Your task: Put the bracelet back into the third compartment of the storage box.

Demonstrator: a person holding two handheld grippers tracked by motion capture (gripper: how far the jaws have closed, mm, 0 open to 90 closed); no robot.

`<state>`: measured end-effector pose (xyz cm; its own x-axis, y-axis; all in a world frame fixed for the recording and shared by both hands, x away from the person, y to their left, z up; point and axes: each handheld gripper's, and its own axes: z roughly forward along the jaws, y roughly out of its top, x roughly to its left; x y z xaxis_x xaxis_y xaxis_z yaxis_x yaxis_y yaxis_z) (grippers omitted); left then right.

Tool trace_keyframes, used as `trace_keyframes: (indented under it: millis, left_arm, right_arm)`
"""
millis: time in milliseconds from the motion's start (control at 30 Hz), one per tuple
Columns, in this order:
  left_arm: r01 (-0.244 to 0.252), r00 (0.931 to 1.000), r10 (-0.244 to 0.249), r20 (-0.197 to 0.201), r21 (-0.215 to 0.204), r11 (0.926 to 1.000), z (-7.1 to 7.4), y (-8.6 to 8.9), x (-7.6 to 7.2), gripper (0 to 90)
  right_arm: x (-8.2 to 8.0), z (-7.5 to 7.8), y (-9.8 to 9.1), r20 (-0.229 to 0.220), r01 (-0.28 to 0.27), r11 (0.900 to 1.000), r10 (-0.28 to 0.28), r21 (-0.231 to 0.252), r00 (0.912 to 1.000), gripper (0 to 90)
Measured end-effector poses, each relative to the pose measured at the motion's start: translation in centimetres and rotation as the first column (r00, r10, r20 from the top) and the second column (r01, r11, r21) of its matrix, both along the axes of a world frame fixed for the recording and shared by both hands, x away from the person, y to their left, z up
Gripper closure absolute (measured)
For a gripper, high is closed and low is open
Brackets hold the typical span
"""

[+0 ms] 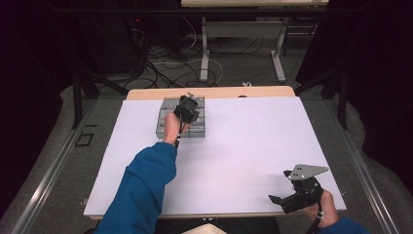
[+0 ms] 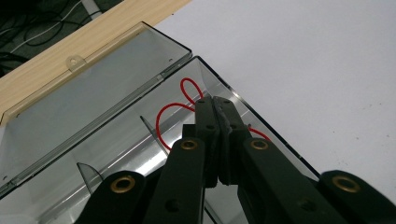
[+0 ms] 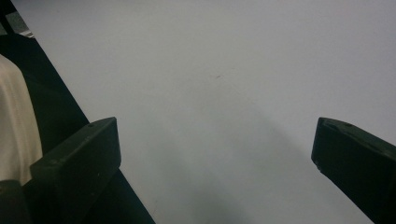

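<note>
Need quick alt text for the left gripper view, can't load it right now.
The left gripper, jaws shut, reaches into an open clear plastic box and pinches a looped red wire. The box's lid lies flat behind it, on white table near the wooden edge.

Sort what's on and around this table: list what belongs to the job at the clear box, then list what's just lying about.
In the job:
- clear compartment box, lid open
- red wire looped inside it
- left gripper, jaws shut, tips in the box by the wire

Not in the job right now:
- right gripper, open, idle over the white table
- cables on the floor beyond
</note>
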<state>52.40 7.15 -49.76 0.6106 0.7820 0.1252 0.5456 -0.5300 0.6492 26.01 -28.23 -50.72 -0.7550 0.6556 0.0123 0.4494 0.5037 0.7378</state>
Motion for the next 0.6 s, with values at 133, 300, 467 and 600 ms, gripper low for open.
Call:
trace_keyframes:
  millis: [133,300,467,600]
  left_arm:
    - [-0.004,1.0000,0.004,0.003,0.004,1.0000,-0.24,-0.07,0.30,90.0]
    - [-0.009,1.0000,0.009,-0.003,0.014,0.9999,-0.58,-0.21,0.53,90.0]
    - [-0.013,0.9999,0.013,0.002,0.019,0.9997,-0.97,-0.39,0.78,89.9]
    - [-0.023,0.9997,0.023,0.004,0.018,0.9996,-1.09,-0.51,1.01,89.9]
  right_arm:
    - [0.03,0.01,0.00,-0.004,-0.002,1.0000,0.002,-0.001,1.0000,1.0]
    - [0.05,-0.06,0.06,0.000,0.004,1.0000,-0.004,0.002,1.0000,1.0]
    - [0.02,-0.02,0.03,-0.004,0.001,1.0000,-0.001,0.000,1.0000,1.0]
    - [0.01,-0.03,0.07,0.000,0.006,1.0000,-0.006,-0.003,1.0000,1.0]
